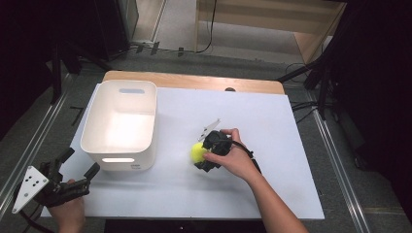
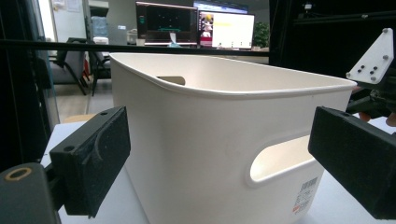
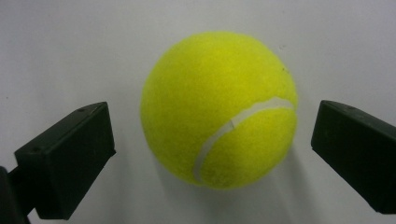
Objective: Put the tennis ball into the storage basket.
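From above your side, the high view looks down the worktop [image 1: 272, 126]. Your left gripper view faces the white bin [image 2: 224, 135] close up; your right hugs the tennis ball [image 3: 218, 108].

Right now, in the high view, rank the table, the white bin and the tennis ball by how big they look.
1. Table, largest by far.
2. White bin, covering much of the table's left part.
3. Tennis ball, smallest, partly hidden by the right hand-held gripper.
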Demonstrator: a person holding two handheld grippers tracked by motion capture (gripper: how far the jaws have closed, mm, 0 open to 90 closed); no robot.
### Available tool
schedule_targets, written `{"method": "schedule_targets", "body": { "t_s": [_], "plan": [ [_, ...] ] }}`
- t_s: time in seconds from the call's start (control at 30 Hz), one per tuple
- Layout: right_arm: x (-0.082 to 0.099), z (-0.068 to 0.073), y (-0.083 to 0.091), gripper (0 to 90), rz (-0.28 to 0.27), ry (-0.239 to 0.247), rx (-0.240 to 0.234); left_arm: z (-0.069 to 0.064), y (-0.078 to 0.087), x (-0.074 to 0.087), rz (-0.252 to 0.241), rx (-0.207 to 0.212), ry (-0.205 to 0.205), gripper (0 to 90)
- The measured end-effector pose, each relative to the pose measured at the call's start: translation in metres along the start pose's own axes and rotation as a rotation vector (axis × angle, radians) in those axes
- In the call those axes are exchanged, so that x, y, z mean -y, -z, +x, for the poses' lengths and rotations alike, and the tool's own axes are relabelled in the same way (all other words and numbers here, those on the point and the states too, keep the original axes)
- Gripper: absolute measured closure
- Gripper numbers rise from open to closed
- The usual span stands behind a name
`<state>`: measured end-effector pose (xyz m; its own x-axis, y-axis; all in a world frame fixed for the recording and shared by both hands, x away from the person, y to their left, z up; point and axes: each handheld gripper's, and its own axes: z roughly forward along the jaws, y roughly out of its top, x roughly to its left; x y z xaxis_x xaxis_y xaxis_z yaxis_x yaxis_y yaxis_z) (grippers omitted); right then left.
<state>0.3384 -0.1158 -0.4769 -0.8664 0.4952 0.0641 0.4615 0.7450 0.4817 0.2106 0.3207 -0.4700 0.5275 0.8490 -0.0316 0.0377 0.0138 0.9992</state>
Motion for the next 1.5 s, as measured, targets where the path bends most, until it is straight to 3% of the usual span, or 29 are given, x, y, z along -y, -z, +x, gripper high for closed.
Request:
{"method": "schedule_targets", "body": {
  "t_s": [0.77, 0.83, 1.07, 1.17, 1.5],
  "plan": [
    [-0.006, 0.001, -0.010, 0.0, 0.023, 0.010, -0.004, 0.000, -0.001, 0.000, 0.001, 0.013, 0.003, 5.8],
    [-0.006, 0.001, -0.011, 4.6, 0.018, 0.016, 0.005, 0.000, -0.001, 0.000, 0.004, 0.016, 0.001, 5.8],
    [-0.007, 0.001, -0.012, 5.8, 0.024, 0.017, 0.004, 0.000, -0.001, 0.000, 0.007, 0.013, 0.002, 5.8],
    [-0.007, 0.002, -0.013, 12.7, 0.028, 0.022, 0.005, 0.000, -0.001, 0.000, 0.006, 0.014, 0.001, 5.8],
    [-0.007, 0.002, -0.015, 19.6, 0.029, 0.034, 0.008, 0.001, -0.001, 0.000, 0.005, 0.015, 0.003, 5.8]
  ]
}}
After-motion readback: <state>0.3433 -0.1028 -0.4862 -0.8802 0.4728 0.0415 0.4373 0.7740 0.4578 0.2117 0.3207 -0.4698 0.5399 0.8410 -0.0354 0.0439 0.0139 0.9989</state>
